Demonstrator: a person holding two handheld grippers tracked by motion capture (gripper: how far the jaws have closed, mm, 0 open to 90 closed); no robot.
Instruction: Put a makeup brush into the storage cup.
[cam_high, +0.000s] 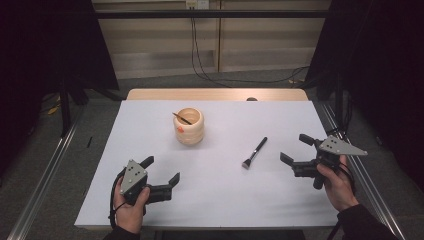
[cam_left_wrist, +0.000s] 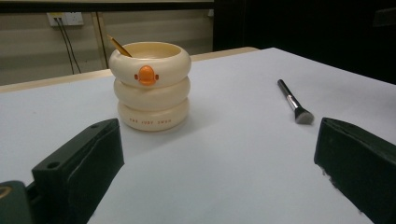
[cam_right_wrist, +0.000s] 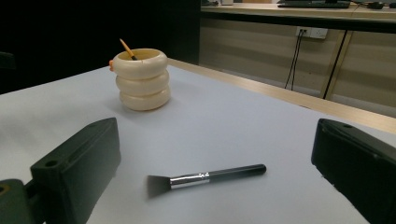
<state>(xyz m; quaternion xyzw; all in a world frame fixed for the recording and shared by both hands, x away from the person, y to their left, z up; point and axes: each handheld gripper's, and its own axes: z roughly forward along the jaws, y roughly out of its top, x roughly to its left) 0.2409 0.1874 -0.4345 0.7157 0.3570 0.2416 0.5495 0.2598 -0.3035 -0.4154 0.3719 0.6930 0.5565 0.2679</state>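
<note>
Inside the cream ringed holder at the surface's far middle, a thin stick's lower end is hidden. Right of it lies a black-handled makeup brush with a metal ferrule, near the right gripper; both its jaws and the left gripper's stand apart, empty.

Holder at table centre-back, stick leaning inside; brush flat to its right, nearer front; 2 grippers at front corners.
</note>
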